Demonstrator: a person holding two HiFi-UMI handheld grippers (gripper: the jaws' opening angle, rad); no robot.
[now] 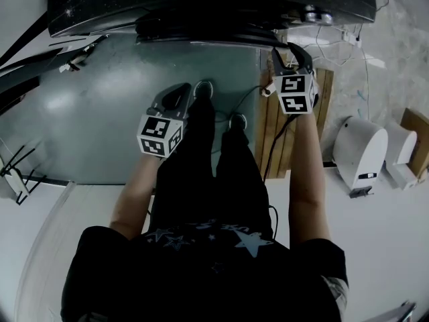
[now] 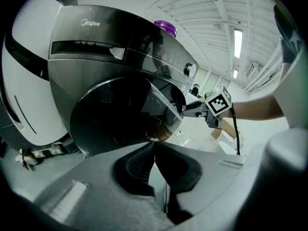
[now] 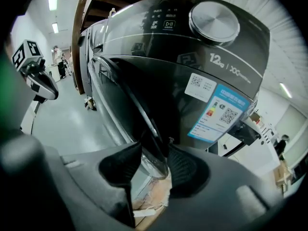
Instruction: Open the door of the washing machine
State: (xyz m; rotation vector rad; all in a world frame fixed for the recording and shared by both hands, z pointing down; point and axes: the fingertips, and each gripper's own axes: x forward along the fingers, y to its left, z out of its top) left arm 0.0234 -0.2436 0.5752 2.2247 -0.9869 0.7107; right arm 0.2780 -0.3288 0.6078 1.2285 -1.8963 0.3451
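The dark grey front-loading washing machine fills the top of the head view. Its round dark glass door stands slightly ajar at its right side. My right gripper is at that free edge, and the door's rim runs between its two pads. The jaws stand wide and I see no firm squeeze on the rim. In the head view this gripper sits right at the machine's front. My left gripper is shut on nothing. It hangs lower and further back, over the floor, pointing at the door.
A wooden pallet lies under the right gripper, with a black cable across it. Two white appliances stand on the floor at the right. A grey-green mat lies before the machine. The person's shoes are close to the door.
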